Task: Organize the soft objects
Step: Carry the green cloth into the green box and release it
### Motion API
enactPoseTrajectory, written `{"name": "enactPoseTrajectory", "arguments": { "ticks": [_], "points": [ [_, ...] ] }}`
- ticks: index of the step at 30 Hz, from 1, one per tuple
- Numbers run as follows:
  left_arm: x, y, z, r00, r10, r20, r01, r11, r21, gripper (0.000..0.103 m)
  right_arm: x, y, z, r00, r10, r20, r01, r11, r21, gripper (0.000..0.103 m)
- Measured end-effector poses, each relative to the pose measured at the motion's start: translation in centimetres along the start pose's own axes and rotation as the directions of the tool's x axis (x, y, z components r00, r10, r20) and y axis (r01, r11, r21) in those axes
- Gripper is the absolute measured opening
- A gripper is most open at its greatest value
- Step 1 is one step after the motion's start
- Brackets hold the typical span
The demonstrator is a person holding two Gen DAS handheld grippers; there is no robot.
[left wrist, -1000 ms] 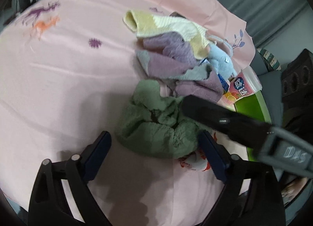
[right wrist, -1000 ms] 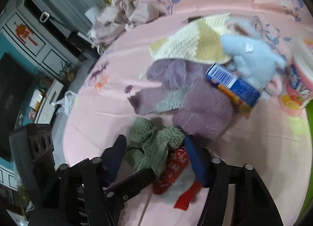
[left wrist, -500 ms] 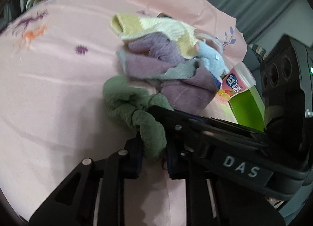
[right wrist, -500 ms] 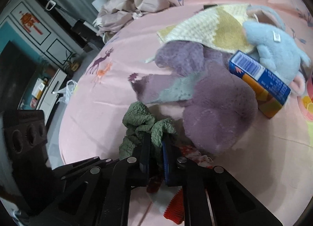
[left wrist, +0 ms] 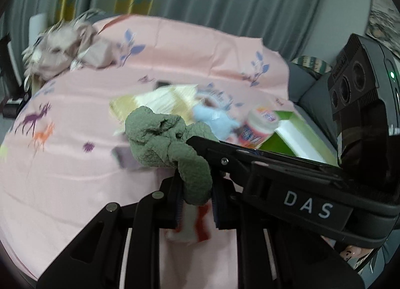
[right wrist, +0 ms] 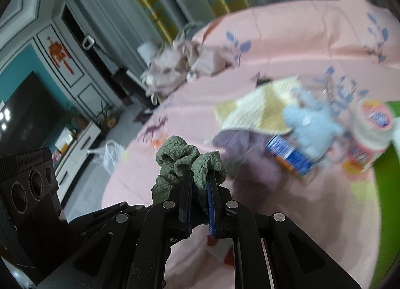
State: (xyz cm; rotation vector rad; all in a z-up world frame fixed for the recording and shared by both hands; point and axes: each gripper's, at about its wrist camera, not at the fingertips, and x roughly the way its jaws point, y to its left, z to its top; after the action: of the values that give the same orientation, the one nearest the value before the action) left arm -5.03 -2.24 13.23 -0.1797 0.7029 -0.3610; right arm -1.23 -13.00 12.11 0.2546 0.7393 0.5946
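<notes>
Both grippers clamped tight on the green towel (left wrist: pixel 162 139): left gripper (left wrist: pixel 196 199), right gripper (right wrist: pixel 200 189); green box (left wrist: pixel 297 141) beside the bottle (left wrist: pixel 257 124), contents not visible.

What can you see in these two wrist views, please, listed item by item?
green towel: one, sage green, bunched, held above the bed by both tools
bedsheet: one, pink with leaf and deer prints
knit cloth: one, yellow and cream, mid-bed
purple cloth: one, under the knit cloth's edge
plush toy: one, light blue
carton: one, blue and orange, beside the plush
tub: one, white and pink
left tool: black, shut on the towel
right tool: black, shut on the towel
</notes>
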Motion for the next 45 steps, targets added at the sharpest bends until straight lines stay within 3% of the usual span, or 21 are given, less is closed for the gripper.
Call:
{"name": "enactPoseTrajectory", "arguments": {
  "ticks": [9, 22, 27, 34, 40, 45],
  "points": [
    [0.2, -7.4, 2.0, 0.996, -0.075, 0.055, 0.067, 0.989, 0.132, 0.015, -7.6, -3.8, 0.8, 0.984, -0.062, 0.166, 0.051, 0.996, 0.068, 0.012],
    [3.9, -17.0, 2.9, 0.974, -0.225, -0.013, 0.22, 0.94, 0.261, 0.015, -15.8, -11.6, -0.7, 0.93, -0.206, 0.303, 0.12, 0.953, 0.278, 0.012],
    [6.3, -19.6, 2.4, 0.961, -0.268, -0.074, 0.278, 0.921, 0.272, 0.015, -17.4, -14.9, -1.6, 0.916, -0.275, 0.293, 0.151, 0.912, 0.382, 0.012],
    [9.9, -21.9, 1.3, 0.926, -0.33, -0.183, 0.367, 0.899, 0.237, 0.015, -18.1, -18.9, -3.0, 0.904, -0.348, 0.247, 0.186, 0.842, 0.506, 0.012],
    [12.2, -23.2, 0.5, 0.904, -0.344, -0.255, 0.398, 0.895, 0.203, 0.015, -17.8, -21.2, -3.8, 0.894, -0.411, 0.182, 0.245, 0.785, 0.569, 0.012],
    [13.3, -23.2, 0.2, 0.893, -0.354, -0.278, 0.408, 0.898, 0.167, 0.019, -17.5, -21.9, -3.9, 0.879, -0.45, 0.158, 0.284, 0.76, 0.585, 0.012]
  ]
}}
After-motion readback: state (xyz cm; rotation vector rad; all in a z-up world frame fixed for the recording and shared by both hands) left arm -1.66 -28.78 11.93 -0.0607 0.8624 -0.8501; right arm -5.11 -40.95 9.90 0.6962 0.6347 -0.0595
